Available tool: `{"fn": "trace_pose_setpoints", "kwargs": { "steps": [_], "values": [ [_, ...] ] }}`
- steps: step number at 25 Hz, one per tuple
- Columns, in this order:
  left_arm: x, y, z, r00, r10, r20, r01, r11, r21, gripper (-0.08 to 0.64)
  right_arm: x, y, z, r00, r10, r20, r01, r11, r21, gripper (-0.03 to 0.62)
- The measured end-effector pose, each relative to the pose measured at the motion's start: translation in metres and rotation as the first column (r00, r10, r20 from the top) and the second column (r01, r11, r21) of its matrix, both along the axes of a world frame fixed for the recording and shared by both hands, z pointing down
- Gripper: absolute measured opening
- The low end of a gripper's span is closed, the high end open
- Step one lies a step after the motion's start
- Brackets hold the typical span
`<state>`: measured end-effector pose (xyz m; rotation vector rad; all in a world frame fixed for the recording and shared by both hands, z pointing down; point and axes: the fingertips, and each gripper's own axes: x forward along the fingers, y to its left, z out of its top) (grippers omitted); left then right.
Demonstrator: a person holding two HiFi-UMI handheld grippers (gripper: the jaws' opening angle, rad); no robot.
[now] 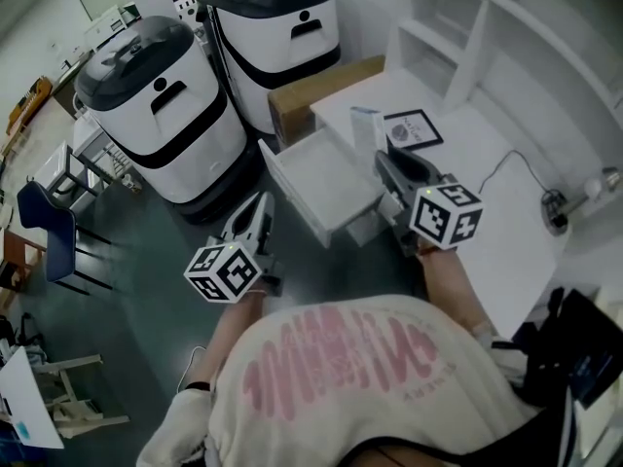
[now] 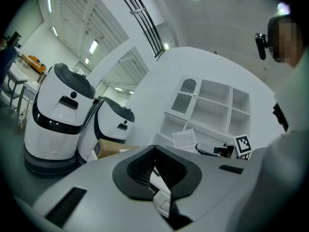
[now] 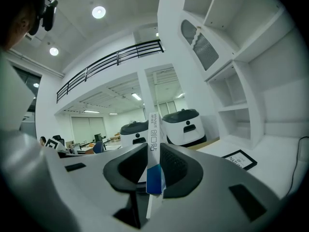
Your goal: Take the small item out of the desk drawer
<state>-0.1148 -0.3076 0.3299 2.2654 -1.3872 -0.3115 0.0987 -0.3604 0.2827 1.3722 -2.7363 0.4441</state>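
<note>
Right hand-held gripper [image 3: 154,151] is pinching a slim white-blue box [image 3: 152,129], with the open drawer [image 1: 326,188] to its lower left. The narrow grip is risking the box pivoting out. Left hand-held gripper [image 2: 154,149] is sitting closed, empty.

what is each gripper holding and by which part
The right gripper holds a slim white packet with a blue end. Its jaws clamp the lower half and the printed top sticks out past them. The left gripper holds nothing, jaws together.

This looks like a robotics lab in an open hall. Big white machines [image 1: 161,115] stand left of the white desk [image 1: 467,139], shelves [image 1: 458,27] rise behind it, and a blue chair [image 1: 49,227] sits farther left.
</note>
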Motion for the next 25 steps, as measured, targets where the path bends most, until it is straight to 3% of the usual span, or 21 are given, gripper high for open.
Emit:
{"fn": "trace_pose_setpoints", "kwargs": {
  "steps": [10, 25],
  "values": [
    [0.064, 0.059, 0.004, 1.0, -0.01, -0.003, 0.01, 1.0, -0.008, 0.029, 0.046, 0.053, 0.006, 0.999, -0.05, 0.007, 0.05, 0.999, -0.015, 0.092],
    [0.111, 0.148, 0.023, 0.996, -0.088, -0.014, 0.088, 0.995, -0.036, 0.029, 0.087, 0.13, 0.043, 0.991, -0.129, -0.033, 0.126, 0.989, -0.08, 0.092]
  ]
}}
